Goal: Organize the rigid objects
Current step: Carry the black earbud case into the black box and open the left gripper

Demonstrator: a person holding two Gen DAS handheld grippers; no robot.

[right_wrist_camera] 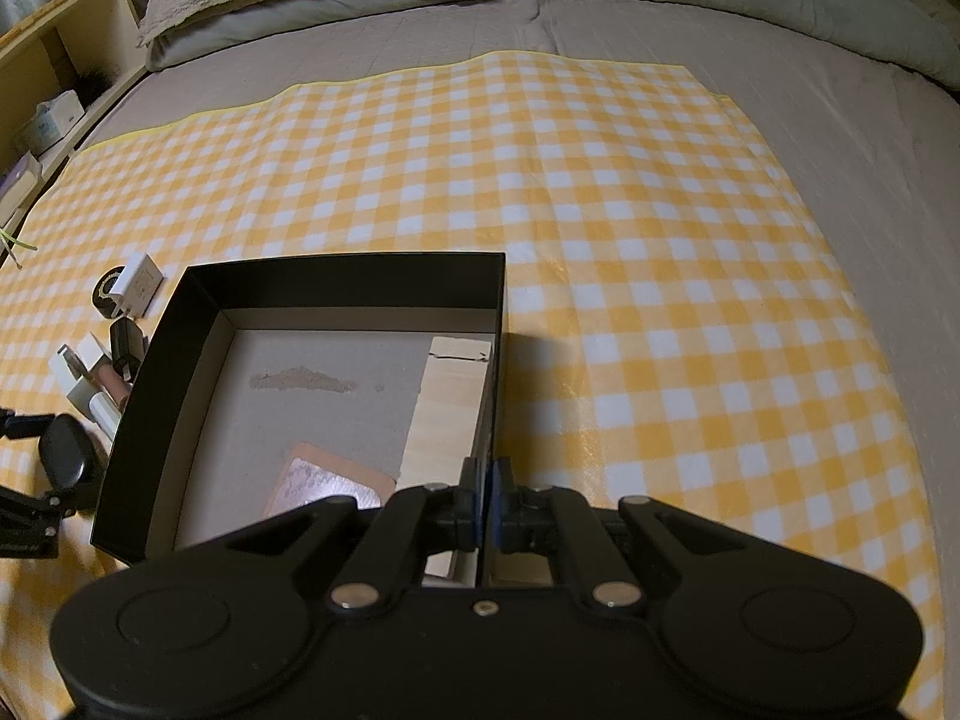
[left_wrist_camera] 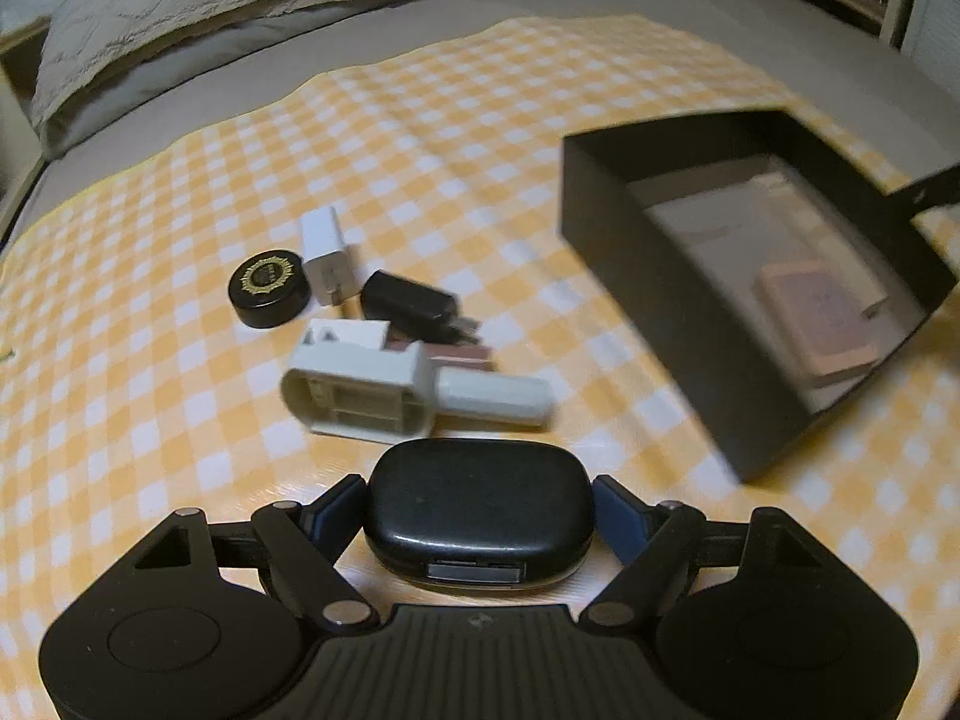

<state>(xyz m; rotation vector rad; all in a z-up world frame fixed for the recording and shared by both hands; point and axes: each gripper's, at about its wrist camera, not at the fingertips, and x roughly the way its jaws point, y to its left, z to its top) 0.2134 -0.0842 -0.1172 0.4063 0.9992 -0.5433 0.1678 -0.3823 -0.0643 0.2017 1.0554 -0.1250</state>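
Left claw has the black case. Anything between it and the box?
Nothing visible on the checked cloth between the black case, held in the left claw, and the black box. Only the box's near wall must be cleared. The right claw is pinching the box's opposite wall.

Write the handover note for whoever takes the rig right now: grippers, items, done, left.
Left gripper: shut on the black rounded case, just left of the black box.
Right gripper: shut on the box's right wall.
Done: pink flat item and pale wooden block lie in the box.
Left on the checked cloth: round black tin, white charger, black adapter, grey plastic part, all clustered left of the box.
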